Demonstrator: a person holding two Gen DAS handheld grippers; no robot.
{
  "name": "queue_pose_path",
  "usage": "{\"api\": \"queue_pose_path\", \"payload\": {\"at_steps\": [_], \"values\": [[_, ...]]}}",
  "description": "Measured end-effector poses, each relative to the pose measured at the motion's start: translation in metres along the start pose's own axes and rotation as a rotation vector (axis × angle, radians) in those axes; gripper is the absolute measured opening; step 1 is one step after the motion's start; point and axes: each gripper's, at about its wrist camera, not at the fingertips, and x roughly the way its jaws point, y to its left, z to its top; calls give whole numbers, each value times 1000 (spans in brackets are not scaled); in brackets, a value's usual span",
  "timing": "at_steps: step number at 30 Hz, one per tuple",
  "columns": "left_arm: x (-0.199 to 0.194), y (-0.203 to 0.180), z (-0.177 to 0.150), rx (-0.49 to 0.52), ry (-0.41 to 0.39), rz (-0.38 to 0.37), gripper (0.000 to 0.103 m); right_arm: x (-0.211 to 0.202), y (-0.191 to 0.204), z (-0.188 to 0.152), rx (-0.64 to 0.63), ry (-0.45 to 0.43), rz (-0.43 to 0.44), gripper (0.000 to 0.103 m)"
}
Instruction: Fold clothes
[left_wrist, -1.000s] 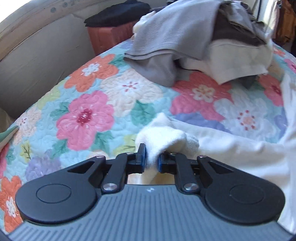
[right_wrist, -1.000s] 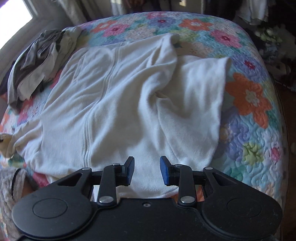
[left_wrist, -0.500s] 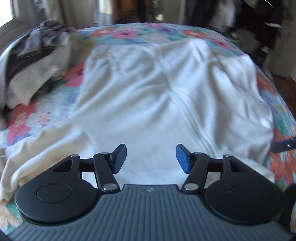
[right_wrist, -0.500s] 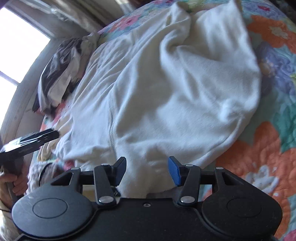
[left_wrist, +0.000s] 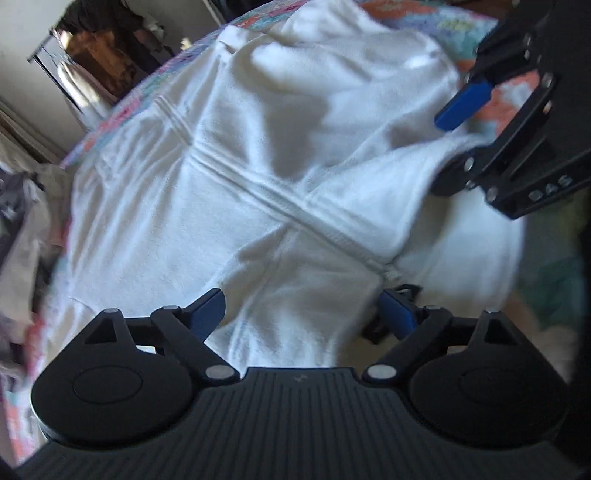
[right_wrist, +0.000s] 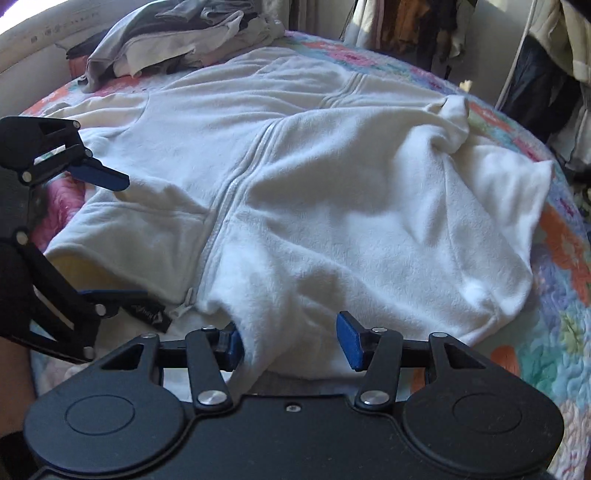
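A white fleece zip jacket (right_wrist: 332, 206) lies spread on the floral quilt (right_wrist: 565, 258), zipper (left_wrist: 280, 203) running up its middle. My right gripper (right_wrist: 291, 343) sits low at the near hem, right of the zipper. It is open, and a fold of hem lies loosely between its pads. In the left wrist view the right gripper (left_wrist: 454, 144) shows at the upper right. My left gripper (left_wrist: 301, 314) is at the hem on the other side of the zipper. Its jaws are opening, with fleece between them and no grip. It appears as the left gripper (right_wrist: 107, 236) in the right wrist view.
A heap of grey and cream clothes (right_wrist: 177, 40) sits at the bed's far left by the wall. Dark garments hang (right_wrist: 406, 29) beyond the far edge. A black label (right_wrist: 151, 314) lies beside the zipper pull. Bare quilt shows to the right of the jacket.
The left gripper released the sleeve cuff, swung across to the jacket's hem and spread its jaws wide. The right gripper sank to the hem and opened wider.
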Motion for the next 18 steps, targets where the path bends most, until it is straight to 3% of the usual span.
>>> {"api": "queue_pose_path", "payload": {"at_steps": [1, 2, 3, 4, 7, 8, 11, 14, 18], "values": [[4, 3, 0, -28, 9, 6, 84, 4, 0, 0, 2, -30, 1, 53], [4, 11, -1, -89, 14, -29, 70, 5, -1, 0, 30, -48, 33, 25], [3, 19, -1, -150, 19, -64, 30, 3, -5, -1, 80, -47, 72, 10], [-2, 25, -3, -190, 11, -77, 19, 1, -8, -1, 130, -45, 110, 10], [-36, 42, -10, -243, -55, -49, 14, -20, -15, -5, 171, -78, 187, 10], [-49, 47, -13, -255, -71, -41, 7, -30, -16, -6, 167, -91, 209, 9], [-80, 62, -24, -303, -85, -75, 7, -58, -18, -4, 191, -53, 302, 10], [-71, 52, -34, -293, -11, -93, 7, -57, -6, -6, 169, 28, 335, 9], [-24, 32, -39, -268, 116, -105, 7, -22, 11, -21, 108, 132, 260, 9]]}}
